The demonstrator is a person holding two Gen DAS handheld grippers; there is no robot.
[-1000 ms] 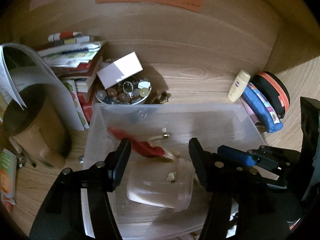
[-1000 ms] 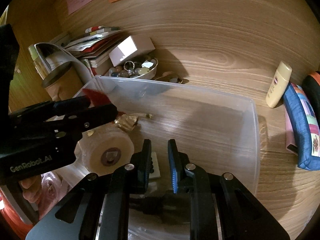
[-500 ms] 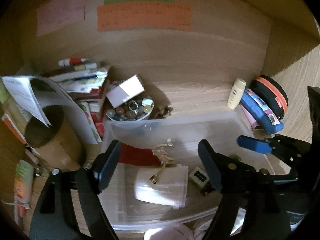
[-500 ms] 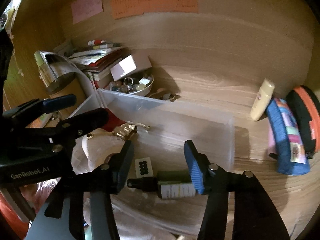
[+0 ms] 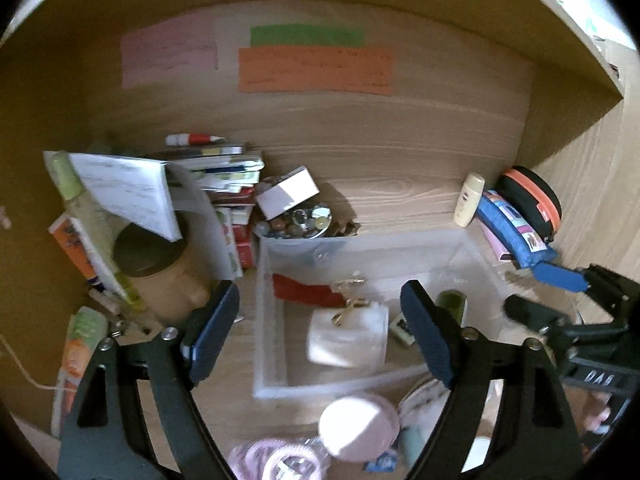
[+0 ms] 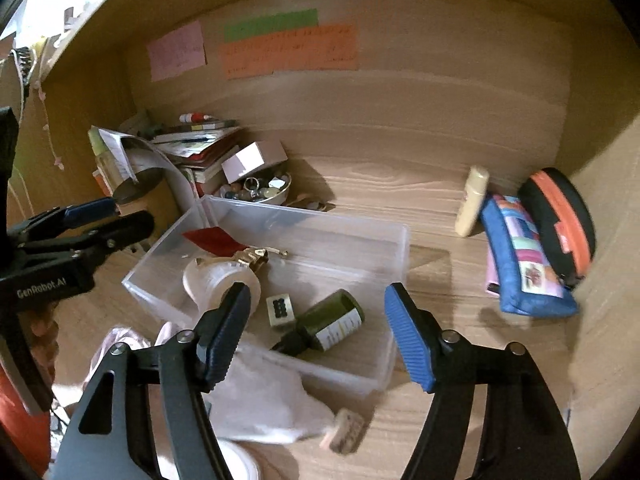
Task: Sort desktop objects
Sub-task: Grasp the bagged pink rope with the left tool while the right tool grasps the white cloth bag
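Opening both my left gripper [image 5: 316, 328] and right gripper [image 6: 318, 322], nothing between the fingers, above the clear plastic rectangular bin [image 6: 400, 240].

A cluttered home study desk: pastel sticky notes [image 5: 316, 68] upper centre on the wood-grain back panel [image 5: 440, 132], stacked books [image 5: 228, 176] at left.
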